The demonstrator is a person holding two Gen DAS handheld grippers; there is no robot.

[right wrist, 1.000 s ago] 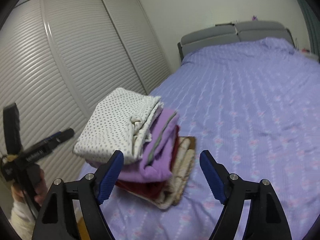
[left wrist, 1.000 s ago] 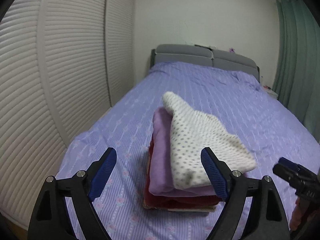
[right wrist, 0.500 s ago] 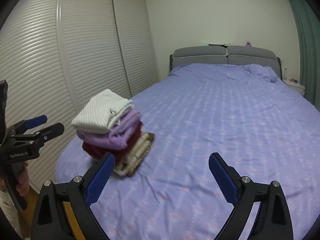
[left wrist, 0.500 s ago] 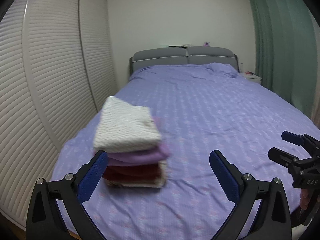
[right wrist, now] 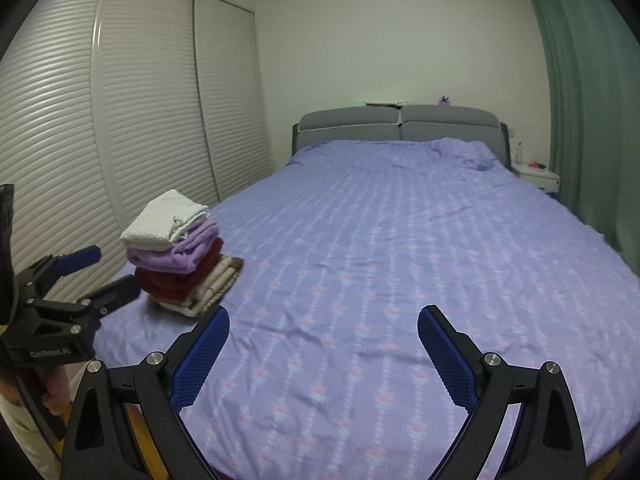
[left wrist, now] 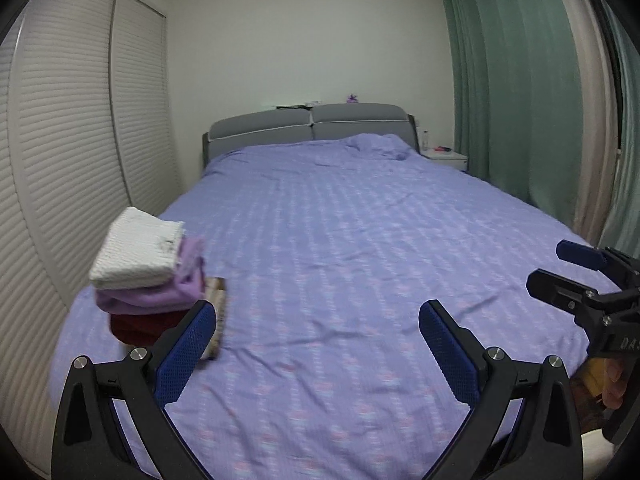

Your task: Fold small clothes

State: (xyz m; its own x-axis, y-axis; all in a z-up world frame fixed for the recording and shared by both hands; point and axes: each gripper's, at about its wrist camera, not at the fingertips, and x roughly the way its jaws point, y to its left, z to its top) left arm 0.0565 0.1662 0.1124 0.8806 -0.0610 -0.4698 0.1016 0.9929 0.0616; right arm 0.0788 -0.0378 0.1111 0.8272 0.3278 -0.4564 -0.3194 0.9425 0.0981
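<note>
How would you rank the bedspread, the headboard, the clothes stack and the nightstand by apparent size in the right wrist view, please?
1. bedspread, by far the largest.
2. headboard.
3. clothes stack, close to the headboard in area; it sits nearer the camera, so this order is unsure.
4. nightstand, smallest and partly cut off.

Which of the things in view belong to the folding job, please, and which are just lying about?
Job:
stack of folded clothes
white dotted garment on top
left gripper, open
right gripper, open

Lying about:
grey headboard
nightstand
green curtains
slatted wardrobe doors
</note>
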